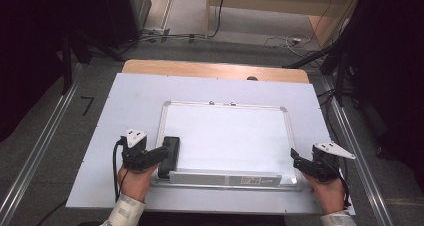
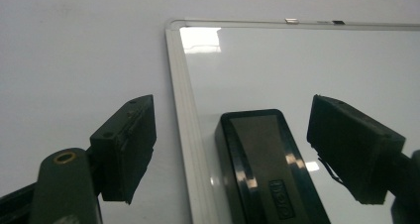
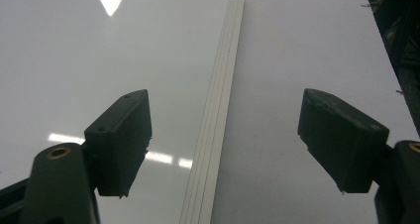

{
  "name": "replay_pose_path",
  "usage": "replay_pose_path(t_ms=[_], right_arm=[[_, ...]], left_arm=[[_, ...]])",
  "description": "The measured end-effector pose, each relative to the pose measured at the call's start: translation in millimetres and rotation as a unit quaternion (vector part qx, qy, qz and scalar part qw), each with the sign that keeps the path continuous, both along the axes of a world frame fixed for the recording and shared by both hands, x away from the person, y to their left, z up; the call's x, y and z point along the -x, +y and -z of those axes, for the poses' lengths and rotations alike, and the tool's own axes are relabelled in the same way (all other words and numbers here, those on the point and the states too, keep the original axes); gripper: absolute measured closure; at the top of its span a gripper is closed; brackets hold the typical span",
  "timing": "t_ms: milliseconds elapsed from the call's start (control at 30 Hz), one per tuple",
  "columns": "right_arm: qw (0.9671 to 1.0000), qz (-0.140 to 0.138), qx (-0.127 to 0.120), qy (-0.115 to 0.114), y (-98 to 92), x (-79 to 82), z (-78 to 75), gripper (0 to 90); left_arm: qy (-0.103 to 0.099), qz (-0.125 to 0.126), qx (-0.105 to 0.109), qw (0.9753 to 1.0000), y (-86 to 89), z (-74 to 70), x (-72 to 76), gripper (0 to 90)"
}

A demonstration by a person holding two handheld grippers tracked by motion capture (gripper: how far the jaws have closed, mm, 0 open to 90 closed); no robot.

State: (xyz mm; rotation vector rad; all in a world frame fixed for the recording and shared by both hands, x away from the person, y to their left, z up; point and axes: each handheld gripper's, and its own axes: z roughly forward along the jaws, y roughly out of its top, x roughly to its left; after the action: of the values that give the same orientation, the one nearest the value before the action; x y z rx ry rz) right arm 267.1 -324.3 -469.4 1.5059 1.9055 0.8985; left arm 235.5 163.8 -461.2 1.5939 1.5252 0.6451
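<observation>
Table: a wooden table (image 1: 210,68) carries a large pale sheet (image 1: 110,136), and everything I work with lies on this sheet.

Whiteboard: a rectangular whiteboard with a silver metal frame (image 1: 227,141) lies flat in the middle of the sheet; its long tray edge (image 1: 225,178) is on my side.

Eraser: a black rectangular board eraser with a glossy top (image 1: 169,156) lies on the near left corner of the whiteboard, just inside the left frame (in my left gripper view (image 2: 270,169) I can see an embossed mark on it, but I cannot read it).

Left gripper: my left gripper (image 1: 161,153) is released, with the jaws wide apart. One jaw is over the pale sheet outside the frame, the other over the white surface, so the eraser and the frame edge (image 2: 190,149) are between them. The jaws do not touch the eraser.

Right gripper: my right gripper (image 1: 294,158) is also released and holds nothing. It is at the right edge of the whiteboard; in the right gripper view (image 3: 225,135) the right frame edge (image 3: 213,135) runs between the two jaws.

Hands: my left hand (image 1: 134,182) and right hand (image 1: 329,192) hold the grippers from the near side.
</observation>
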Motion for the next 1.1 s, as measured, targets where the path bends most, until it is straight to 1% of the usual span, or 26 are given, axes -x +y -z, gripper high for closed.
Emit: replay_pose_path(t_ms=[233, 400, 567, 700, 833, 1100], right_arm=[[1.0, 0.001, 0.0, 0.0, -1.0, 0.6, 0.0, 19.6], [1.0, 0.002, 0.001, 0.0, -0.9, 0.8, 0.1, 19.6], [1.0, 0.003, 0.0, 0.001, -1.1, 1.0, 0.0, 19.6], [1.0, 0.004, 0.0, 0.001, -1.5, 1.3, -0.1, 19.6], [1.0, 0.005, -0.001, 0.001, -2.0, 1.4, 0.1, 19.6], [1.0, 0.006, -0.001, 0.001, -2.9, 2.0, 0.0, 19.6]], left_arm=[[-0.005, 0.002, 0.0, 1.0, 19.7, 0.3, 4.8, 18.7], [-0.001, -0.003, 0.007, 1.0, 30.9, 1.2, 8.7, 17.6], [0.0, -0.003, 0.008, 1.0, 36.6, 2.0, 11.6, 17.5], [-0.001, -0.011, 0.012, 0.9999, 41.0, 1.8, 12.8, 17.6], [-0.002, -0.01, 0.011, 0.9999, 44.7, 1.9, 13.9, 17.5], [0.0, -0.023, 0.011, 0.9997, 55.0, 2.9, 16.2, 17.5]])
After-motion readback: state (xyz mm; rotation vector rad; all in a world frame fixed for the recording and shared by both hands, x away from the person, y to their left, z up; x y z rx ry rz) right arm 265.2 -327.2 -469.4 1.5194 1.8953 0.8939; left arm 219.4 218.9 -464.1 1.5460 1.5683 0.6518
